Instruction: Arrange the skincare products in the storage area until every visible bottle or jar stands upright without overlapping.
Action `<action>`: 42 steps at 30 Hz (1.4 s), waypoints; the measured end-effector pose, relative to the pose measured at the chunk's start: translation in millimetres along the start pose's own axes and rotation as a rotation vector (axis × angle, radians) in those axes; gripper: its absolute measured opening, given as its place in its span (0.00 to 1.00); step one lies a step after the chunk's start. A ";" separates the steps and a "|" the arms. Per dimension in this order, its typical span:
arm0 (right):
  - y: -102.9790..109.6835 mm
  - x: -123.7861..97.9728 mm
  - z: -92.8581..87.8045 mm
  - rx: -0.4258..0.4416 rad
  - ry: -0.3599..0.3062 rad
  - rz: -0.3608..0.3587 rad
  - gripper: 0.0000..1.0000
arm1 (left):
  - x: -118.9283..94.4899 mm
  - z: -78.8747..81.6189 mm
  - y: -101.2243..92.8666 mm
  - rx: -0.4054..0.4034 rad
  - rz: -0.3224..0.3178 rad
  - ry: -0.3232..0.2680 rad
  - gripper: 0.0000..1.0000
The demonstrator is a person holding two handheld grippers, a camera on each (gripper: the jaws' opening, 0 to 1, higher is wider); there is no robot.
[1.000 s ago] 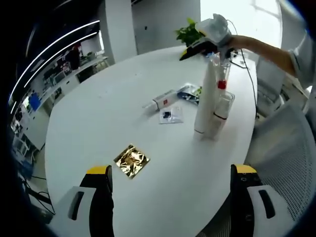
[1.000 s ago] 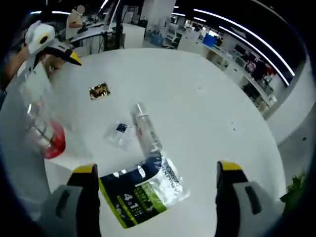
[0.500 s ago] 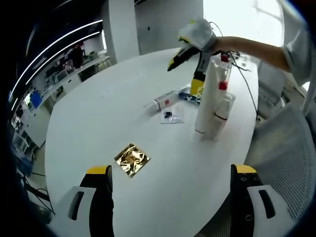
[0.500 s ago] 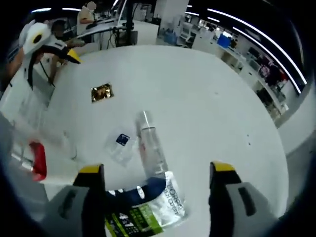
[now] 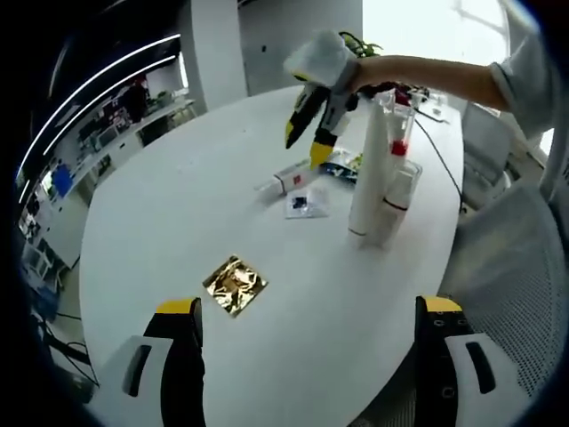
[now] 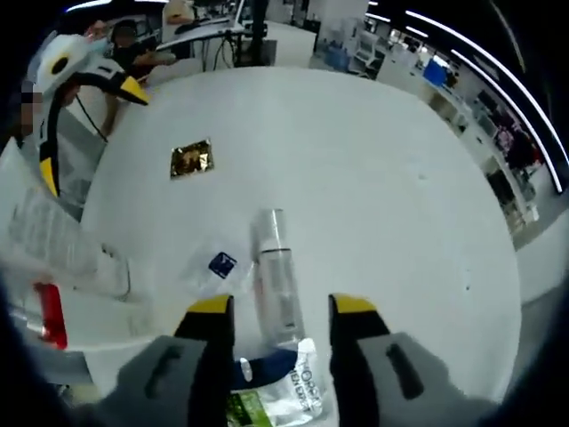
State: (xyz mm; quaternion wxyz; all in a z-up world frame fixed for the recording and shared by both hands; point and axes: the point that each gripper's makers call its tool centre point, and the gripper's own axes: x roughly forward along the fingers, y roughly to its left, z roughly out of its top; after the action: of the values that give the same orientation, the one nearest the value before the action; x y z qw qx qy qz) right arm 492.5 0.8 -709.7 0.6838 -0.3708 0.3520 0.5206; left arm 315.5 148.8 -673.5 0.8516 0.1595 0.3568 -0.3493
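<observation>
My right hand-held gripper (image 6: pixel 281 307), jaws narrowed but not yet pinching, straddles the lying clear tube (image 6: pixel 274 274) on the desk (image 6: pixel 391 178) to stand it upright. My left hand-held gripper (image 5: pixel 307 307) waits spread. Upright bottles (image 5: pixel 378 169) stand grouped nearby.

White oval table (image 5: pixel 178 213) in open-plan office. Linear ceiling lights (image 6: pixel 484 49) overhead; bright window (image 5: pixel 418 27) beyond. Desks (image 5: pixel 124 133) line the far side.
</observation>
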 end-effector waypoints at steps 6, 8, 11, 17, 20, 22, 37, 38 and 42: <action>4.5 13.0 -5.3 0.022 0.056 0.063 0.28 | -3.1 -1.6 3.8 -0.009 0.008 -0.001 0.97; 0.2 21.2 -7.2 0.017 0.070 0.069 0.28 | -2.9 -3.2 3.5 -0.010 0.005 0.003 0.97; 5.1 21.6 -6.7 0.007 0.093 0.084 0.28 | -1.9 -3.6 1.3 -0.024 -0.010 -0.004 0.97; 5.8 32.6 -8.9 -0.026 0.144 0.116 0.27 | -1.2 -5.2 1.1 -0.032 -0.013 -0.004 0.97; 7.6 35.8 -7.5 -0.031 0.155 0.128 0.26 | -3.6 -2.4 0.0 -0.049 -0.023 -0.018 0.97; 8.4 35.9 -7.6 -0.033 0.165 0.132 0.25 | -4.5 0.2 -1.4 -0.048 -0.027 -0.031 0.96; 7.0 41.8 -10.5 -0.041 0.228 0.151 0.20 | -3.8 -4.5 -6.3 -0.051 -0.036 -0.023 0.96; 7.0 41.6 -10.7 -0.036 0.230 0.148 0.20 | -4.1 -3.2 -7.5 -0.053 -0.039 -0.029 0.96; 7.2 41.5 -10.6 -0.048 0.236 0.138 0.20 | -3.8 -3.8 -9.2 -0.049 -0.043 -0.025 0.96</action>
State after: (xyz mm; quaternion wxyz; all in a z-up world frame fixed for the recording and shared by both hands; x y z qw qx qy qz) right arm 493.2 11.5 -751.8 0.5913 -0.4205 0.4422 0.5272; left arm 305.2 146.2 -673.6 0.8520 0.1263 0.3580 -0.3606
